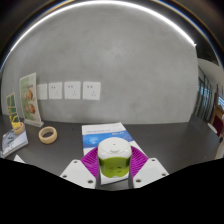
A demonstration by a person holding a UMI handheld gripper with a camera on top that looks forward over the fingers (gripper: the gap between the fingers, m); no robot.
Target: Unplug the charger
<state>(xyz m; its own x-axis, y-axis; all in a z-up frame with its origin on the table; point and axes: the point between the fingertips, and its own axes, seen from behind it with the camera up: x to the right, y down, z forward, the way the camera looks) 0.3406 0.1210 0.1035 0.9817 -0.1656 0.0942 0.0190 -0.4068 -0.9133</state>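
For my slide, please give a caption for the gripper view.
Gripper closed on a white-and-green charger above a dark table.

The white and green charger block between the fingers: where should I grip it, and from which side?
Grip the white and green charger block across its two flat side faces, coming straight on from the front as now. It stands upright between the gripper, whose purple pads already flank those sides.

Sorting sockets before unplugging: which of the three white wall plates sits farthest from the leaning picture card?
The rightmost plate, last in the row, farthest from the leaning card.
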